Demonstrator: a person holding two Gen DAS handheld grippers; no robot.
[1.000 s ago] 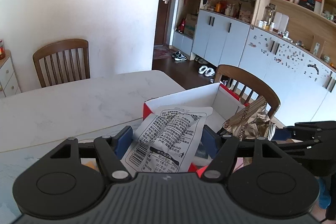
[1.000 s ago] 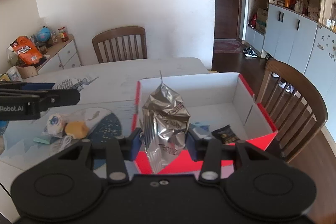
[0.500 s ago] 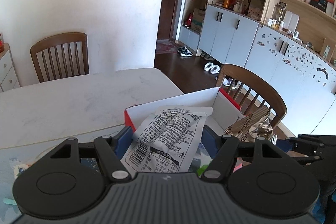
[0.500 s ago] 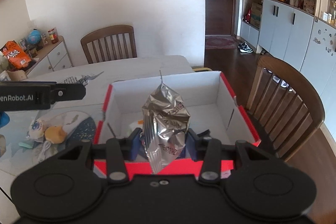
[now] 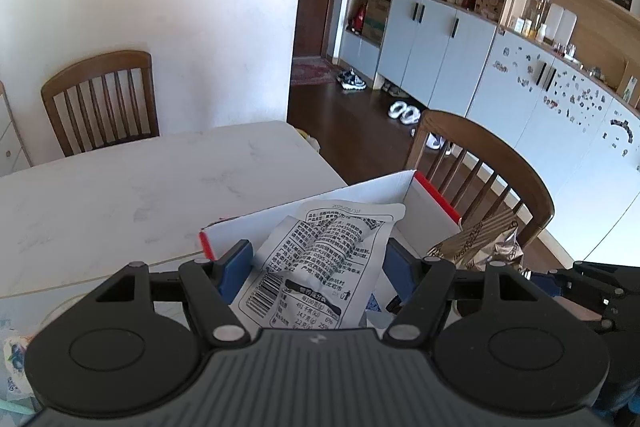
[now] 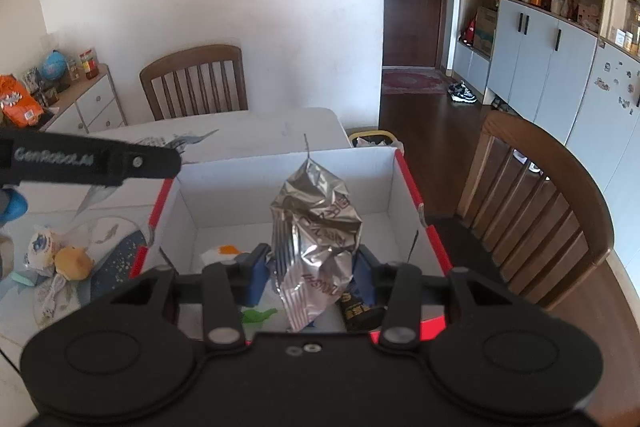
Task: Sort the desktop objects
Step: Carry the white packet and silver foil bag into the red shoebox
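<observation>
Left tool (image 5: pixel 318 263) at the bottom centre of its frame is clamped on a white packet (image 5: pixel 320 267) covered in black print, blue pads pressing both edges, and the packet hangs over the near left corner of the red box (image 5: pixel 436 201), which sits mid-frame on the white counter (image 5: pixel 140 187). Over in the right view, the right tool (image 6: pixel 312 273) grips a crumpled silver foil bag (image 6: pixel 314 239), upright, pinched between its blue pads, right above the box's white interior (image 6: pixel 248 191) in the centre of the frame. Down on the box floor there's a green scrap (image 6: pixel 258 315), a dark packet (image 6: pixel 358 309) and a white-and-orange item (image 6: pixel 222 253). At lower left of that view, on the counter outside the box, a small white pack (image 6: pixel 40 253) and a yellow bun-like piece (image 6: pixel 74 261) lie touching. A wooden chair (image 6: pixel 536 211) stands at the right, just beside the box.
</observation>
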